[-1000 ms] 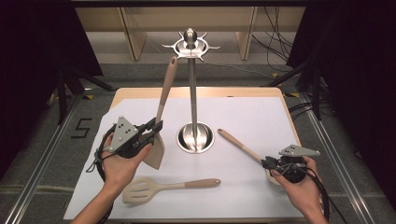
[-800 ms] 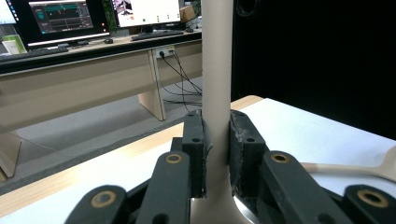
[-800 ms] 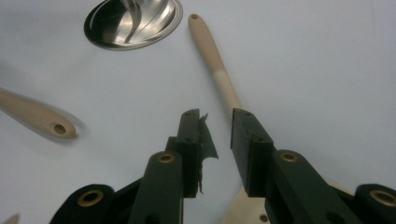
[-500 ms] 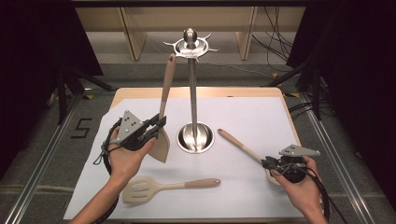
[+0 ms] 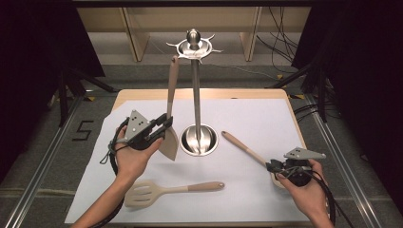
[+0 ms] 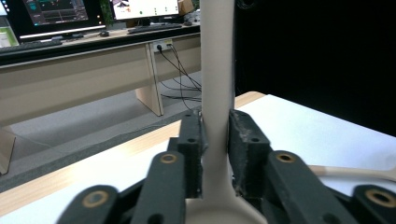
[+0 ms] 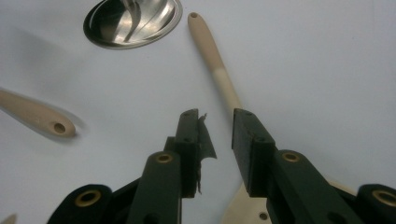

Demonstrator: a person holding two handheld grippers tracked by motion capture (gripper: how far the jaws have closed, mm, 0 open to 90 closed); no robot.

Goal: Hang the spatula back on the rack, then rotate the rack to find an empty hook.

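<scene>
Spatula upright in my left hand-held gripper, spoon lying under my right one.

My left hand-held gripper [image 5: 164,124] had its jaws around the neck of the beige spatula [image 5: 170,109], which stood nearly upright beside the steel rack [image 5: 195,85], blade down near the rack's base; those jaws had just been opening, and in the left gripper view a thin gap showed on one side of the handle. My right hand-held gripper [image 5: 272,165] rested low over the desk [image 5: 256,114], jaws parted and slightly widening, straddling the wooden spoon [image 7: 215,65] without pinching it. A slotted turner [image 5: 166,190] lay near my left forearm.
</scene>
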